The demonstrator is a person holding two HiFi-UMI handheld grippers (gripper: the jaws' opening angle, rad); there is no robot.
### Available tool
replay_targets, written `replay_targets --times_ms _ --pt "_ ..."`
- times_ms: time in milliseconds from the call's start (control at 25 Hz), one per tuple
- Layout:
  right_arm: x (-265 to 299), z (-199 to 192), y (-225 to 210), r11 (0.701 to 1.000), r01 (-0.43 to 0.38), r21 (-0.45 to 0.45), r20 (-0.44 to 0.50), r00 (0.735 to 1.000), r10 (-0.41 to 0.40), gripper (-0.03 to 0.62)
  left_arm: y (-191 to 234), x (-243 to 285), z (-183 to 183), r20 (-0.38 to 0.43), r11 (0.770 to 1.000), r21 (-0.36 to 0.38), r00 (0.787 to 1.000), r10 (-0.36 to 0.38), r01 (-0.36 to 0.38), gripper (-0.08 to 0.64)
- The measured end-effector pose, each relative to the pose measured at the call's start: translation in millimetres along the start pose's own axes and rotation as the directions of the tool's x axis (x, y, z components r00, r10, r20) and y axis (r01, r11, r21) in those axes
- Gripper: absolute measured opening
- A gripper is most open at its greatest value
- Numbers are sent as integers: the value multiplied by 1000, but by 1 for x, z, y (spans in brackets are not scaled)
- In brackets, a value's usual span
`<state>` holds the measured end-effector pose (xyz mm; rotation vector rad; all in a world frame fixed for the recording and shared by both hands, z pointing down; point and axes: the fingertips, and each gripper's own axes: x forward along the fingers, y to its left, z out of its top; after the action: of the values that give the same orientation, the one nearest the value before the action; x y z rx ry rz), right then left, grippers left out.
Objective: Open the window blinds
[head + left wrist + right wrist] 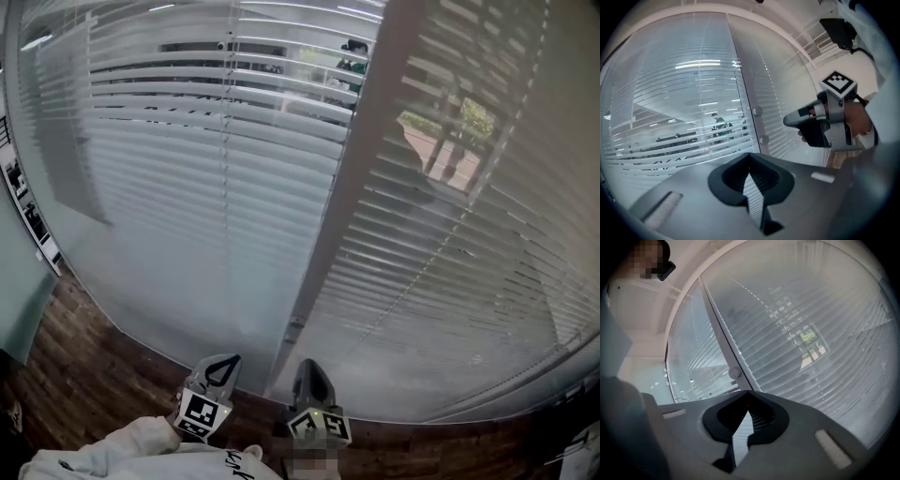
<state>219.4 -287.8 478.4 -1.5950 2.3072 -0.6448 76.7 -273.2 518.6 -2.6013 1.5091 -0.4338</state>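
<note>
White slatted blinds hang behind glass in two panels, a left panel (pixel 159 141) and a right panel (pixel 450 253), split by a pale upright frame post (pixel 349 187). The slats stand partly tilted, and greenery shows through gaps at the upper right. My left gripper (pixel 224 362) is low in the head view, just left of the post's foot, jaws shut on nothing (pixel 750 157). My right gripper (pixel 310 367) sits beside it at the post's foot, also shut and empty (pixel 749 393). It also shows in the left gripper view (pixel 799 118). Neither gripper touches blinds or post.
Round knobs sit on the post (pixel 757 111) (pixel 735 372). A thin ladder cord (pixel 226 141) runs down the left blind. Dark wood floor (pixel 94 366) lies below the glass. A light sleeve (pixel 141 455) is at the bottom edge. A person (pixel 719 124) stands beyond the left blind.
</note>
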Motion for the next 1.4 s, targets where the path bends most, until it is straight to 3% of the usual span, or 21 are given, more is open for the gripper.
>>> replay_targets --times_ms 280,560,760,1000,1400 --pt "-23 -9 -12 995 100 -26 0 995 -100 2 -10 8 18 78 995 10 992 -96 96 0" --pt "-69 -41 8 971 223 -87 25 975 -222 2 3 -40 11 141 988 4 978 -154 155 0" --pt "-71 -72 38 957 279 -80 13 960 -279 2 38 -63 -5 151 982 -23 972 -179 185 0" --pt "-102 -103 101 938 340 -72 68 940 -335 2 64 -121 -23 181 969 -26 955 -237 245 0" --pt "-152 -163 181 897 436 -77 65 900 -432 0 76 -200 -57 189 930 -63 919 -345 362 0"
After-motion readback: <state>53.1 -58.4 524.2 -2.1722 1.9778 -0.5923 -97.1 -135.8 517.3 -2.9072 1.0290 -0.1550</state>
